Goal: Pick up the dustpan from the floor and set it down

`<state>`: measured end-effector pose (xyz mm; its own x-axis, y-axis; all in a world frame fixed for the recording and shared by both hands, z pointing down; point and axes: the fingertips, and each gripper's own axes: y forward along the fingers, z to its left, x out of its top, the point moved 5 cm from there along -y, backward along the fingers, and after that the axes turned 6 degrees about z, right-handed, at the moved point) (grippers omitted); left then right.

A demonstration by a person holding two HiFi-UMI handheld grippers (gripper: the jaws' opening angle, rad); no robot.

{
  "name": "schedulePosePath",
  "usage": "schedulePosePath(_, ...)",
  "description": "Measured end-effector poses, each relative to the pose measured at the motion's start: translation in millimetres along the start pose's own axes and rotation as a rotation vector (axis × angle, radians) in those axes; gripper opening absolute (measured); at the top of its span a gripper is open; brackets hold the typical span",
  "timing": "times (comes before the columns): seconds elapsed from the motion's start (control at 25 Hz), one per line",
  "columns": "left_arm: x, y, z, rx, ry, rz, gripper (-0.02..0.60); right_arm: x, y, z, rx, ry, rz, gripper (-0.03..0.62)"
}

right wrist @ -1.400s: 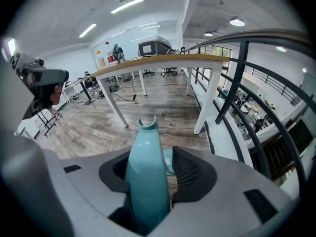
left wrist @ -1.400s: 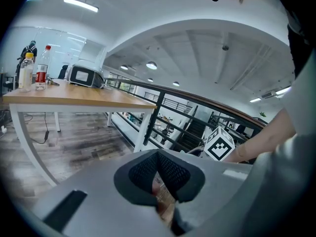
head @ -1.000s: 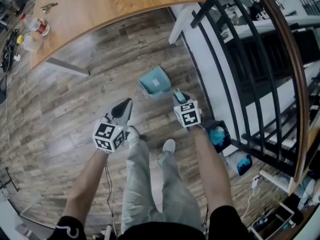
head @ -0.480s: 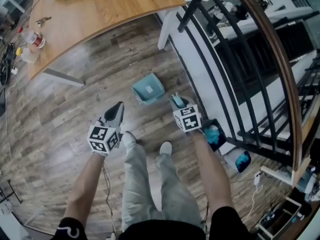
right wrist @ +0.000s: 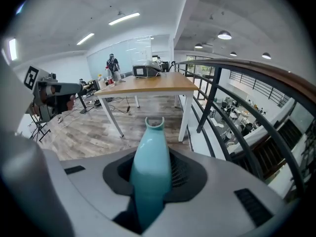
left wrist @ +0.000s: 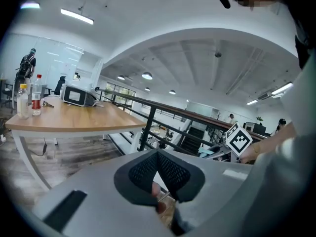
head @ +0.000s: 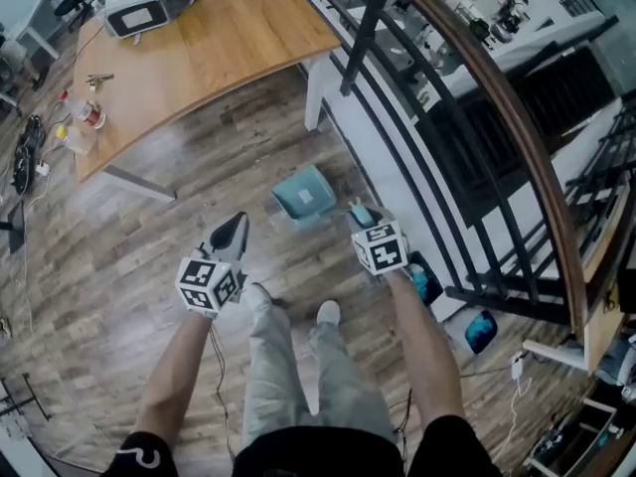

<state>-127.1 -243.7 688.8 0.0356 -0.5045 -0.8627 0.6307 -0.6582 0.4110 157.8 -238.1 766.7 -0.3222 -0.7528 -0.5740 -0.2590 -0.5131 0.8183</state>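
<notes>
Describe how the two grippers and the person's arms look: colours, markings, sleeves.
Both the left gripper and the right gripper have pale grey bodies tapering to dark, mesh-textured pads. Each carries a white cube printed with black square markers. The arms are bare below short black sleeves; the left one bears a white mark. A thin dark cable trails by the left arm.

The floor (head: 129, 256) lies open at left. The railing (head: 363, 35) walls its right edge; the counter (head: 199, 58) and its leg (head: 316, 92) stand ahead. The dustpan (head: 303, 197), in the right tool (head: 356, 210), hangs near the railing.
</notes>
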Motion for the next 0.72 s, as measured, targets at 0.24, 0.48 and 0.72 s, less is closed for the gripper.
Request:
schedulePosePath(0.24, 32.8, -27.3, -38.9, 0.011, 0.021, -0.012, -0.005, 18.1, -61.9, -6.7, -0.022, 0.022, -0.060, 0.087)
schedulePosePath(0.48, 65.7, -53.4, -72.5, 0.033, 0.028, -0.050, -0.005, 33.7, -120.5, -9.9, -0.031, 0.025, -0.125, 0.087)
schedulePosePath(0.72, 87.3, -74.4, -99.7, 0.052, 0.033, -0.086, -0.005, 54.8, -168.1, -13.0, -0.021, 0.022, -0.191, 0.087)
